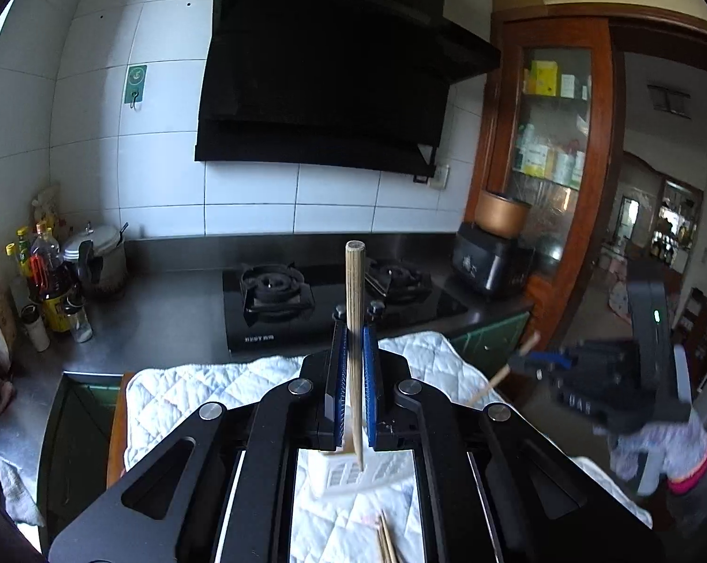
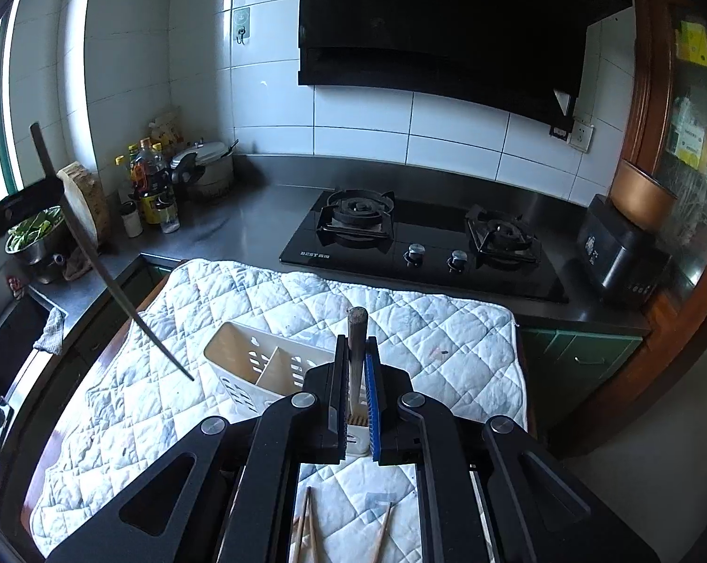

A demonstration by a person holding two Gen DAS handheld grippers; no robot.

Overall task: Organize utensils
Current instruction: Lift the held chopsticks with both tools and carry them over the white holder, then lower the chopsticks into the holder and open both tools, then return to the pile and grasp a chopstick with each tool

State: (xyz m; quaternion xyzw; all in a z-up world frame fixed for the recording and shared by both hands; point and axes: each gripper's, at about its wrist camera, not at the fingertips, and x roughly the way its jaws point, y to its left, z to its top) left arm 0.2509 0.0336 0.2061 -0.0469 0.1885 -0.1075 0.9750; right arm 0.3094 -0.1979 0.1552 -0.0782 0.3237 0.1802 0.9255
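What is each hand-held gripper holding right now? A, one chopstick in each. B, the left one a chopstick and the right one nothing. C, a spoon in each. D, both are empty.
A: the left hand-held gripper is clamped on an upright chopstick, and the right hand-held gripper pinches another chopstick above the white utensil holder.

the gas hob [image 2: 423, 253] bears a white brand mark reading roughly "best" on its front edge
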